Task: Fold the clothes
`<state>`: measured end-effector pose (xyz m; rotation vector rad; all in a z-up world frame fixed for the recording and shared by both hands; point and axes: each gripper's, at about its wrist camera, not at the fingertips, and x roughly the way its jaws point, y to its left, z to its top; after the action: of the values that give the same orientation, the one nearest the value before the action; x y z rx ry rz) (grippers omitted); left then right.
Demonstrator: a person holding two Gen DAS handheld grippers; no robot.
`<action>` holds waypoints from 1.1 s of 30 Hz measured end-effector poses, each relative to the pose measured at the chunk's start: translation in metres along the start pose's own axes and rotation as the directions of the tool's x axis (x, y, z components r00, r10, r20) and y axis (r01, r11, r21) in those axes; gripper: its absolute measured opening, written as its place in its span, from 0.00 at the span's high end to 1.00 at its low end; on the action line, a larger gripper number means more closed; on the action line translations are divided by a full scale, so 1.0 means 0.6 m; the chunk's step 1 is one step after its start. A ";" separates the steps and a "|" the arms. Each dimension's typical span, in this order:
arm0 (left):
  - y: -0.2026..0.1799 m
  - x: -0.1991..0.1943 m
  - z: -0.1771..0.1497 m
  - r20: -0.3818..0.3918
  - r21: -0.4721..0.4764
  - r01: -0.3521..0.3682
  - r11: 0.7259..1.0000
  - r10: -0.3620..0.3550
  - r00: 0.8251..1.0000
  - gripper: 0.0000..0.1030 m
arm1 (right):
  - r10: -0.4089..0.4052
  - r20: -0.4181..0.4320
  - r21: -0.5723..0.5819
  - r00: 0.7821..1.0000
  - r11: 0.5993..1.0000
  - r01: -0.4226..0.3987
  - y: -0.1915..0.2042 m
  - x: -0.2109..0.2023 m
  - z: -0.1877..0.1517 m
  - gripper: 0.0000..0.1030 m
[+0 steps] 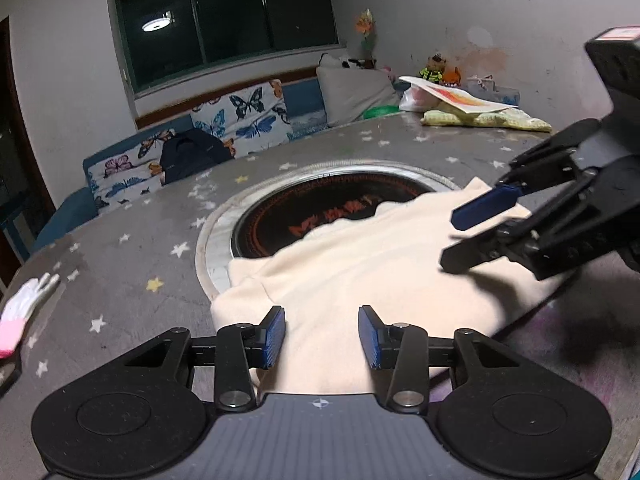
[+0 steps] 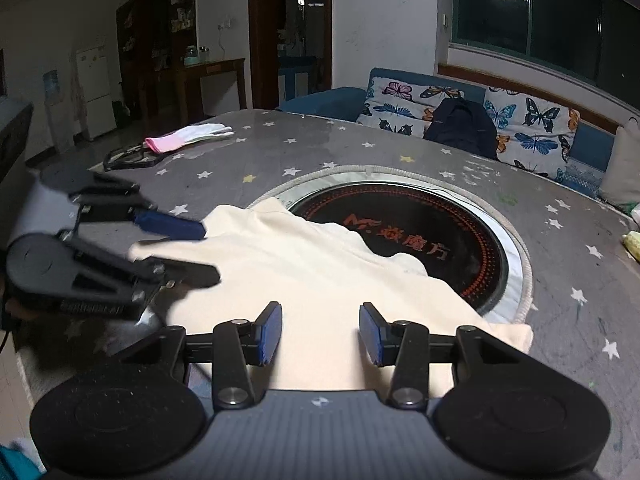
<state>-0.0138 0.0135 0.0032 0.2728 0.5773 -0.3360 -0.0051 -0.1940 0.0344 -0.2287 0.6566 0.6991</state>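
Grey cloth printed with white and yellow stars covers the table [image 1: 132,216], and a round black cooktop [image 2: 416,236] with orange markings sits sunk in its middle inside a metal ring.

Nearest each camera, the left gripper [image 1: 322,336] and the right gripper [image 2: 320,334] both stand with their 2 blue pads spread apart, nothing pinched between them. The cream garment [image 1: 360,264] lies flat on the table directly under and ahead of both grippers, its near edge passing beneath the fingers. In the left wrist view the right gripper hovers over the garment's right end; in the right wrist view the left gripper hovers over its left end. The garment's long axis runs left to right across the near side of the table, and its rumpled far edge laps over the rim of the cooktop.

Farther off, a white and pink glove [image 2: 188,136] rests near the table's edge. Beyond the table stands a sofa with a butterfly-print cover [image 2: 520,120], a dark bag [image 2: 460,124] on it, under a dark window [image 1: 224,20].
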 end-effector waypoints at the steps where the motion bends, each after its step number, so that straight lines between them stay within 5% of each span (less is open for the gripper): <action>1: 0.002 0.000 0.000 -0.001 -0.006 0.004 1.000 -0.004 1.000 0.57 | 0.002 -0.015 0.011 1.000 1.000 -0.002 -0.005 0.009 0.000 0.58; 9: 0.001 -0.008 0.004 0.014 0.001 0.001 1.000 -0.001 1.000 0.57 | 0.018 -0.004 0.030 1.000 0.999 -0.018 -0.009 0.028 0.039 0.58; 24: 0.008 -0.007 -0.006 0.014 -0.030 0.033 0.999 -0.032 0.999 0.57 | -0.007 -0.080 -0.015 0.997 1.000 0.006 0.023 0.167 0.100 0.59; 33: 0.013 -0.020 0.001 0.028 -0.076 0.031 0.997 -0.029 0.999 0.56 | -0.004 -0.036 0.022 0.999 1.000 0.005 0.007 0.111 0.091 0.58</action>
<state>-0.0202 0.0230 0.0114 0.1857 0.5668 -0.3450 0.0568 -0.1343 0.0351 -0.2222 0.6977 0.6844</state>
